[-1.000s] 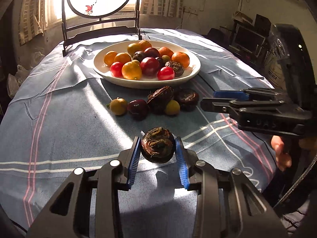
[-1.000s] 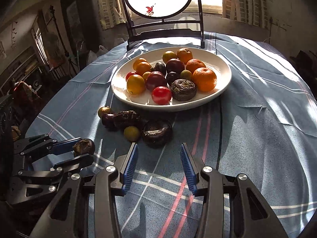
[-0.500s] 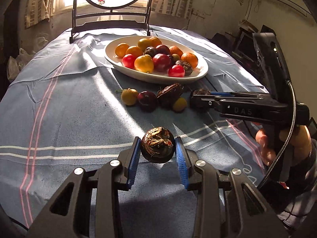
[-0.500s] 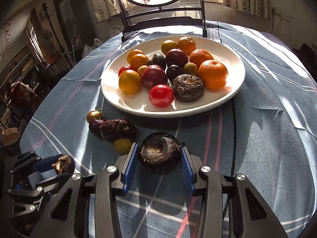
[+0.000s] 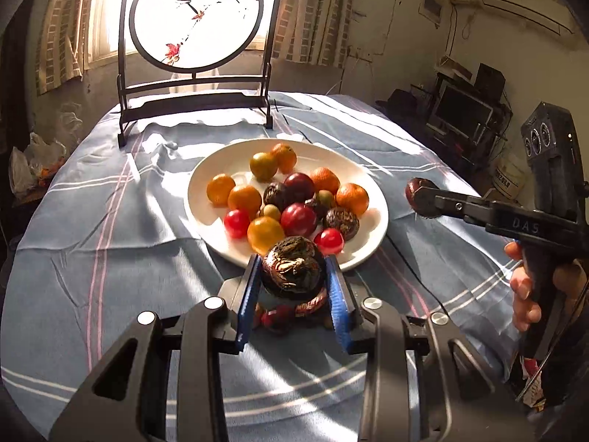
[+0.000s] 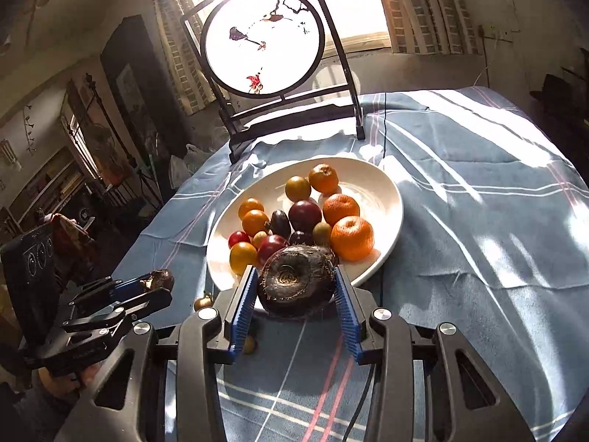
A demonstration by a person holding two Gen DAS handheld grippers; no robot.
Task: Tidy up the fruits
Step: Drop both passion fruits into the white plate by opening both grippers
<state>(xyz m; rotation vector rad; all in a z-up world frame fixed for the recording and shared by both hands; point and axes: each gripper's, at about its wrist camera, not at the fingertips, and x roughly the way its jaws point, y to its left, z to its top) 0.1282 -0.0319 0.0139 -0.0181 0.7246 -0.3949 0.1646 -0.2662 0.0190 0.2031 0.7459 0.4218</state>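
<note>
A white plate (image 5: 206, 169) (image 6: 383, 188) on the blue tablecloth holds several oranges, tomatoes and dark fruits. My left gripper (image 5: 292, 276) is shut on a dark round water chestnut (image 5: 292, 267), held above the plate's near rim. It also shows in the right wrist view (image 6: 154, 285). My right gripper (image 6: 294, 283) is shut on a second dark water chestnut (image 6: 296, 280), lifted near the plate's front edge. It shows in the left wrist view (image 5: 419, 199) to the right of the plate. A few loose fruits (image 5: 283, 313) lie on the cloth under my left gripper.
A round painted screen on a dark stand (image 5: 195, 18) (image 6: 265, 40) stands at the table's far end. Small loose fruits (image 6: 204, 302) lie on the cloth left of the right gripper. The striped cloth (image 5: 110, 221) is wrinkled. Room clutter surrounds the table.
My right gripper closed on the water chestnut on the cloth and lifted it. Both grippers rose and moved toward the plate, each with its chestnut.
</note>
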